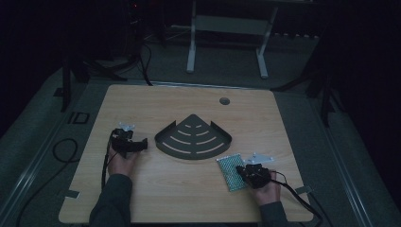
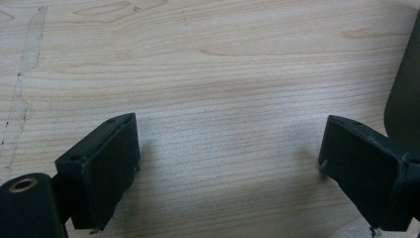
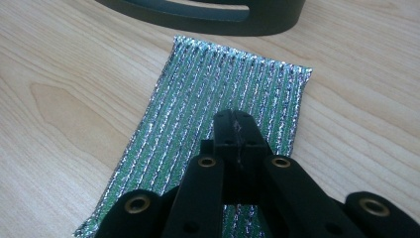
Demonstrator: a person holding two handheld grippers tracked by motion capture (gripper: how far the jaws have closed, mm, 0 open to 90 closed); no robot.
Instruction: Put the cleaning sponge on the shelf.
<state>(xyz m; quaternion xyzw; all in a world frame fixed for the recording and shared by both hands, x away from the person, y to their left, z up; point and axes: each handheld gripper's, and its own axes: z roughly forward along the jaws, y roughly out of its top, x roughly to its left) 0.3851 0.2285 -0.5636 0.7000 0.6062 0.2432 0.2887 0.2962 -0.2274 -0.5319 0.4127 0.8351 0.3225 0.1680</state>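
Observation:
A dark quarter-round metal shelf (image 1: 193,138) with curved slots lies flat at the table's middle. A glittery green scouring pad (image 1: 230,170) lies just off its near right corner. My right gripper (image 1: 242,171) rests over the pad's right side. In the right gripper view its jaws (image 3: 237,130) are pressed shut above the pad (image 3: 223,94), with nothing visible between them and the shelf rim (image 3: 213,17) beyond. My left gripper (image 1: 142,144) lies left of the shelf and points toward it. It stands open (image 2: 228,153) over bare wood, and the shelf edge (image 2: 403,94) shows at the right.
The wooden table (image 1: 189,194) has a round cable hole (image 1: 224,100) near its far edge. A white desk frame (image 1: 191,47) stands on the floor behind it. Black cables (image 1: 61,151) trail over the floor to the left. The room is dim.

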